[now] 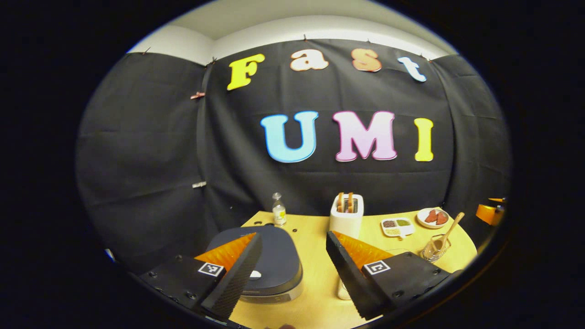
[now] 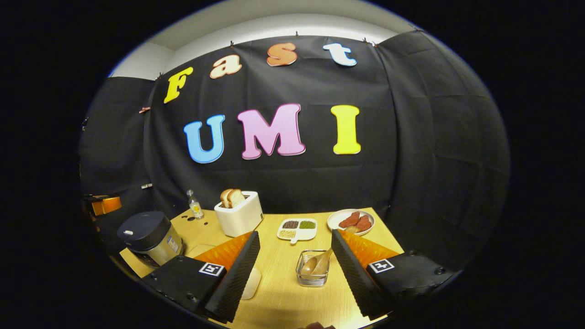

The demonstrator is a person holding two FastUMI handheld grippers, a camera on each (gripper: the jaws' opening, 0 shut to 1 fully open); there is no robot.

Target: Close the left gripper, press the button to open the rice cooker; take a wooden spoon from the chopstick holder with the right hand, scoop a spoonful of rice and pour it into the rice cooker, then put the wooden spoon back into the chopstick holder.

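- The rice cooker (image 2: 148,237) stands at the counter's (image 2: 274,292) left end with lid down; the left claw (image 1: 288,269) hovers near it, wide open, holding nothing
- The wooden spoon (image 2: 320,262) leans inside the chopstick holder (image 2: 313,269), handle reachable; the right claw (image 2: 295,269) faces it, wide open and empty

Rice cooker (image 2: 148,237) dark lid, cream body; toaster (image 2: 239,217) white; table (image 2: 283,301) pale wood; plate (image 2: 350,220) white, red slices.

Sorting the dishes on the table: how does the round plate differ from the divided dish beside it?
The round plate is circular, holding reddish slices; the divided dish is squarish, split into compartments of dark, green and pale grains. The plate sits nearer the table's right corner. Both look white and shallow.
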